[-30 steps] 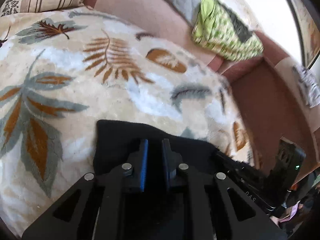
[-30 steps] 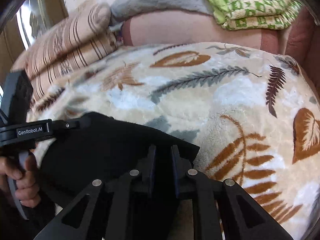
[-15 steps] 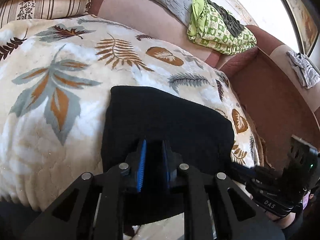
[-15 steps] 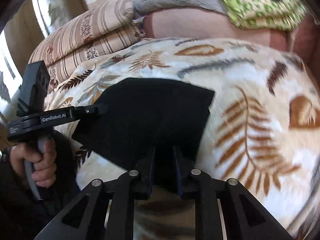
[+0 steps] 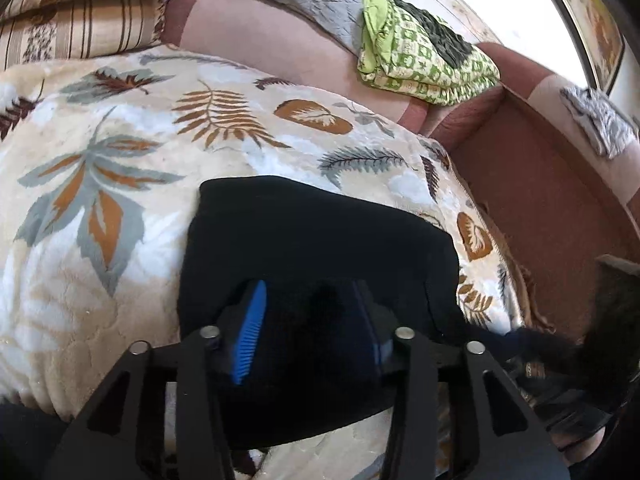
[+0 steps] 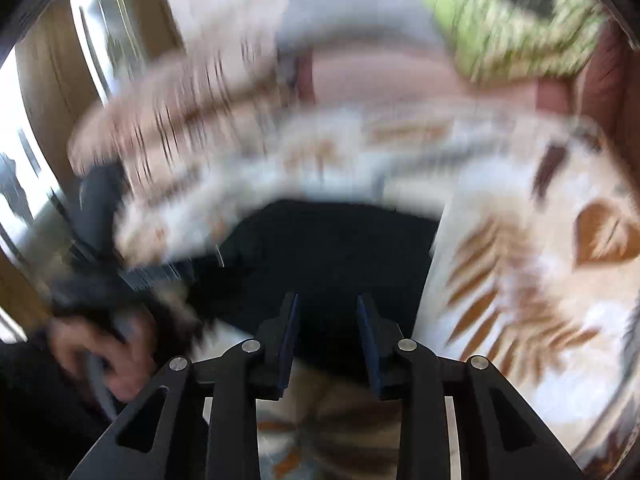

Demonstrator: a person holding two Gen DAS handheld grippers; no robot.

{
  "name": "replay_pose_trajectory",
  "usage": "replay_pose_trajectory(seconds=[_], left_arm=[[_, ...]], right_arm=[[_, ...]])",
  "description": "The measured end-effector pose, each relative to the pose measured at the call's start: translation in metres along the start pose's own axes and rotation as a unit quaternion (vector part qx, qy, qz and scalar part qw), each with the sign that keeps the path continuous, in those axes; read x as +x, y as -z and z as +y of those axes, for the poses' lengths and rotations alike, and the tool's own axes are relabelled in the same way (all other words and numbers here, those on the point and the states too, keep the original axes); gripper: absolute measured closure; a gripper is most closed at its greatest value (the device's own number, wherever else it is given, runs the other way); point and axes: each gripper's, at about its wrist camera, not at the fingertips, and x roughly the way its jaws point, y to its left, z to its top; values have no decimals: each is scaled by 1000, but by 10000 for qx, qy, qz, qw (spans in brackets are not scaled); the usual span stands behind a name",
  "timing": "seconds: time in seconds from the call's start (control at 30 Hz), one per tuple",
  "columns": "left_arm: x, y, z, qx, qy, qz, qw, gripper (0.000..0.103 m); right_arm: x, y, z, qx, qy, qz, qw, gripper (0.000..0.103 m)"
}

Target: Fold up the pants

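The black pants [image 5: 316,240] lie folded into a compact rectangle on the leaf-patterned blanket [image 5: 100,168]. My left gripper [image 5: 310,292] is open, its jaws spread over the near edge of the pants and holding nothing. In the blurred right wrist view the pants [image 6: 332,248] show just ahead of my right gripper [image 6: 328,308], which is open and empty at their near edge. The other handle and the hand on it [image 6: 100,344] are at the lower left there.
The blanket covers a sofa seat with a pink backrest [image 5: 256,40]. A striped pillow [image 5: 68,20] lies at the back left, a green patterned cloth [image 5: 424,64] on the backrest. Bare reddish seat [image 5: 532,200] lies to the right.
Both grippers have opened and let go of the pants, which now lie folded on the blanket. The right gripper is moving fast; its view is blurred.
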Motion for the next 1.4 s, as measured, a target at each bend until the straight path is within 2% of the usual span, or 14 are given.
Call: replay_pose_trajectory(seconds=[0.03,0.1,0.2,0.33,0.4,0.43,0.47,0.53,0.6,0.63,0.73,0.87,1.17,1.4], left_arm=[[1,0,-2,41,-22,1,10000,54],[1,1,-6,114,-105,-29,9999,49],[4,1,-12,172,-177,-34,9997,40],[-12,-4,-12,99,-48,-265,9996,39],[-28,-10,-3,-65,-4,-555,9984,33],[-35,-13,7,-222,-74,-710,9972,29],[-34,-14,16,-395,-157,-702,9966,25],[-17,-13,41,-1001,-298,-270,9942,25],[2,-9,57,-1524,-130,198,9880,26],[6,-7,60,-1632,-41,245,9863,25],[8,-8,50,-1376,105,249,9901,25],[14,-6,45,-1313,209,314,9906,25],[18,-2,19,-520,-593,271,9965,29],[19,-1,20,-474,-638,280,9964,29]], right_arm=[[-2,1,6,-177,116,-210,9996,71],[-4,-2,13,-314,159,-145,9993,66],[-4,0,9,-178,48,-182,9997,63],[-19,-3,1,120,-9,-484,9988,63],[-32,-1,-10,488,-84,-861,9951,51],[-36,-1,-23,895,-173,-1019,9906,36],[-35,0,-31,1137,-279,-1058,9875,34],[-22,1,-54,1783,-764,-975,9761,34],[0,1,-68,2158,-1113,-704,9675,37],[14,2,-74,2287,-1178,-564,9647,37],[29,3,-82,2455,-1482,-580,9562,44],[28,5,-81,2320,-1518,-626,9588,48],[27,7,-77,2247,-1312,-637,9635,47],[26,6,-75,2263,-1239,-654,9639,47]])
